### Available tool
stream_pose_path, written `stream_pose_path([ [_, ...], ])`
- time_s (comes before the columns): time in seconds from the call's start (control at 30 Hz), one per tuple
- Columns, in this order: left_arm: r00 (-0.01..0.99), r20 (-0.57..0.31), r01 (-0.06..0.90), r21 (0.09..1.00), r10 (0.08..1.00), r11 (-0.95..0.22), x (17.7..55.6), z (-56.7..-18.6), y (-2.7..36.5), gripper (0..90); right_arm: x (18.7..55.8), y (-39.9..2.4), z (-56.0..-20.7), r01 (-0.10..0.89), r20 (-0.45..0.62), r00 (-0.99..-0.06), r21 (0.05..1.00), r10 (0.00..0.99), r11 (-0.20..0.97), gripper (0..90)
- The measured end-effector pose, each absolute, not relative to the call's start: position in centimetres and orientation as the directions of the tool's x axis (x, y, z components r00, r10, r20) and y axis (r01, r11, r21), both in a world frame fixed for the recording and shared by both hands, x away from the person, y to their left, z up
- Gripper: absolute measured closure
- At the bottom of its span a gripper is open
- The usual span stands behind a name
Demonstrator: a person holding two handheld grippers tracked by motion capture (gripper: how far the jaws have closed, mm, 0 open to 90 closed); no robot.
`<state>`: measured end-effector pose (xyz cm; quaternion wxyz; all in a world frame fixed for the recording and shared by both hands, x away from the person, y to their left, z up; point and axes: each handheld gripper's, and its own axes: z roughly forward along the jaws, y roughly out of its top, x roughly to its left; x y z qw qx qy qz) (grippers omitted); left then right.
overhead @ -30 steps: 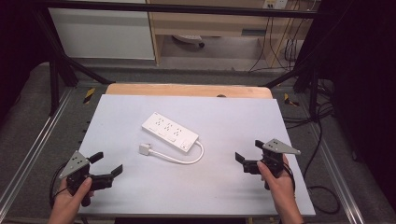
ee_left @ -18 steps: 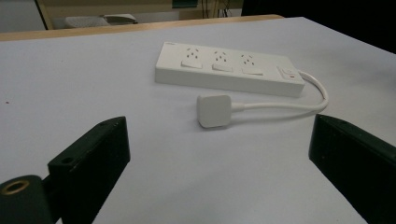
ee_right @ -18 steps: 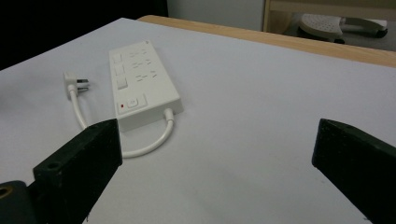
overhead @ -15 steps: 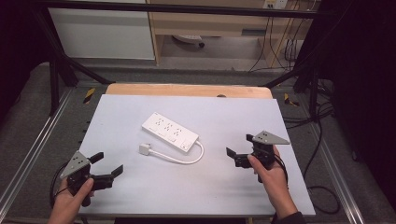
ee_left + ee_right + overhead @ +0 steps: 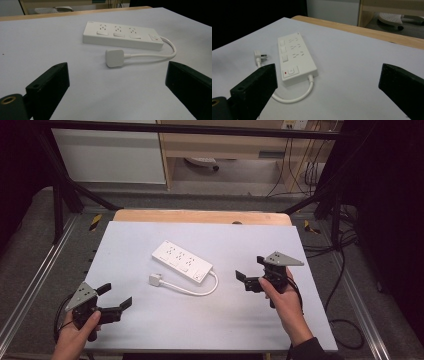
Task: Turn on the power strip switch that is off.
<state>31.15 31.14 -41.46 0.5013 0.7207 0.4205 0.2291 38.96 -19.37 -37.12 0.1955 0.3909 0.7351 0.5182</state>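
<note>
Two grippers sit over a white table (image 5: 150, 330), one in each hand, and both have their jaws spread wide with nothing between them. Near the table's middle lies a white strip (image 5: 182, 261), flat and set at a slant, its outlets facing up. A short white cord (image 5: 200, 291) leaves the strip's near-right end, loops round and runs left to a plug (image 5: 154, 280), which lies on the table just in front of the strip (apart from it, not touching). The left gripper (image 5: 114, 299) is at the near left corner, well apart from the strip, and points toward the plug. The right gripper (image 5: 251, 273) is to the right of the strip, near the cord's loop, aimed at the end with the switch (image 5: 291, 71). Beyond the table's far wooden edge (image 5: 200, 216) cables (image 5: 300, 165) hang by a shelf.
</note>
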Motion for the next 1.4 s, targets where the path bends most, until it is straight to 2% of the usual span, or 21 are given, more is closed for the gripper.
stream_pose_path([
  [0.87, 0.550, -0.090, 0.379, 0.913, 0.831, -0.152, 31.2, -41.5, 31.0, 5.3, 41.1, -14.7, -36.0, 0.376, 0.114, -0.662, 0.905, 0.740, 0.197, 3.4],
  [1.4, 0.557, -0.087, 0.379, 0.912, 0.826, -0.160, 31.2, -41.5, 31.0, 5.3, 41.7, -12.4, -35.8, 0.385, 0.136, -0.664, 0.905, 0.735, 0.181, 3.2],
])
